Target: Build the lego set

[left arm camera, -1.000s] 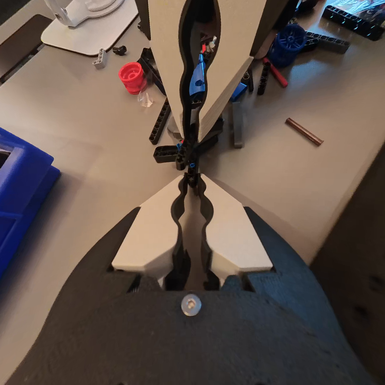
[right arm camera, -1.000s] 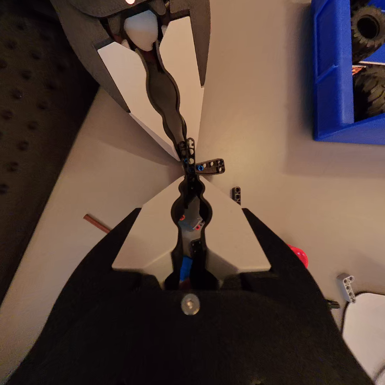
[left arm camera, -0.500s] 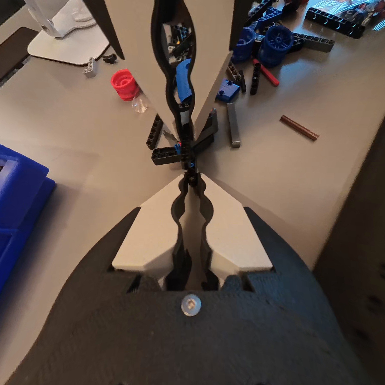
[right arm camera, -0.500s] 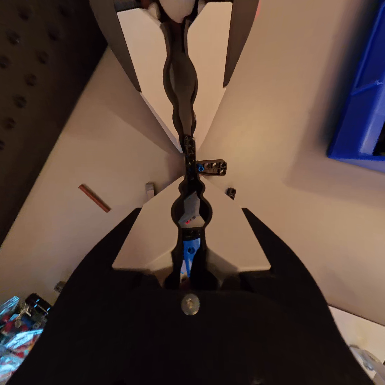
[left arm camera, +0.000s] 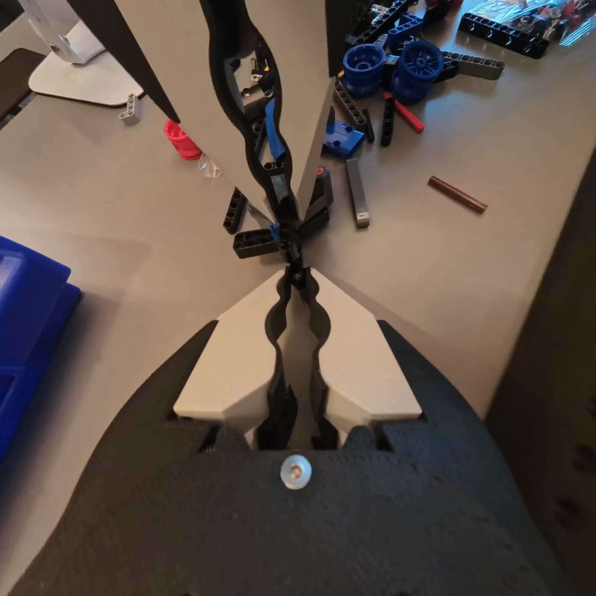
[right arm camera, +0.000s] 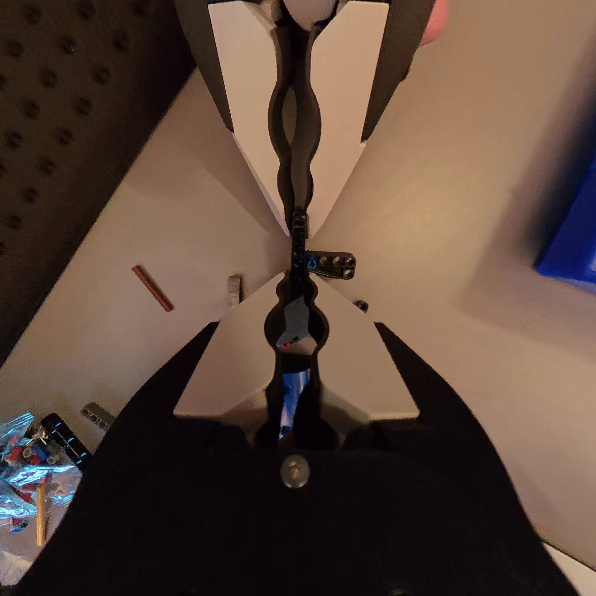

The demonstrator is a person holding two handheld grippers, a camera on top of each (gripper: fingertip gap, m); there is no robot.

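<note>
Left claw: the left claw is clenched on the near end of a thin black beam assembly, its tips pinching the last hole of the beam.
Right claw: the right claw comes from the opposite side and is clenched on the same assembly, tip almost to tip with the left one.
Task's thing: the assembly is held between the two claws above the worktop; a short black cross beam sticks out sideways from it on a blue pin.
Loose parts: two blue wheel hubs, a red hub, a grey beam, a brown axle and further black beams lie on the worktop beyond the claws; a blue bin sits to the left.
Step in hand: probably seating or aligning a joint in the sub-assembly, both claws bracing it.
Next move: seemingly a straight push along the beam, held level so the pin does not cock; whether it is fully home cannot be told.
Risk: the grip at the very end hole is slight, so a twist could let the piece slip.
</note>
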